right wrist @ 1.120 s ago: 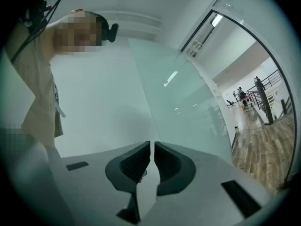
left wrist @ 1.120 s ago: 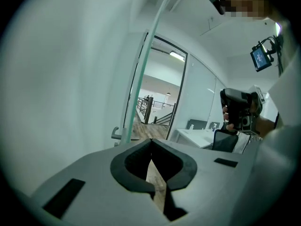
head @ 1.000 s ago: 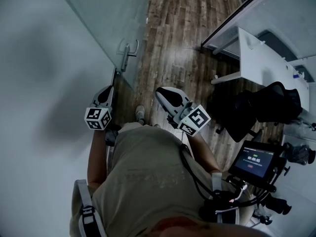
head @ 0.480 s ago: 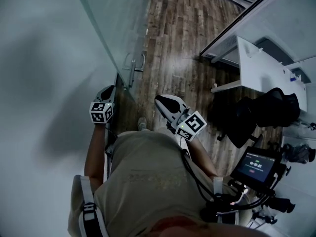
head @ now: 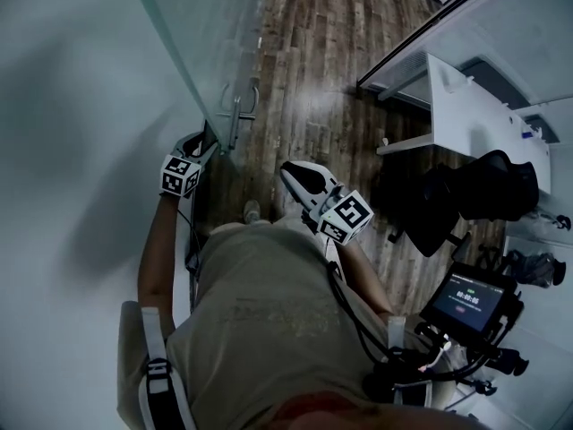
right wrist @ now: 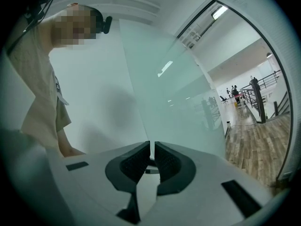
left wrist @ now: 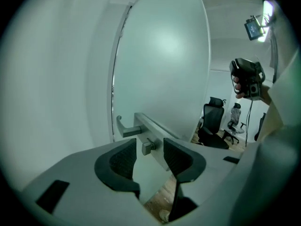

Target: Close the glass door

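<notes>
Left gripper jaws just opened, empty, at glass door handle; right gripper jaws closed, empty

Wood floor; white desk w/ blk chair; lit screen.

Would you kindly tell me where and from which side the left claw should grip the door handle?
Probably the level bar of the door handle, which stands clear of the glass door. Come from the near side, claw rolled so the jaws close above and below. The left claw has just been opening its jaws; only the lock knob shows between them, untouched.
</notes>
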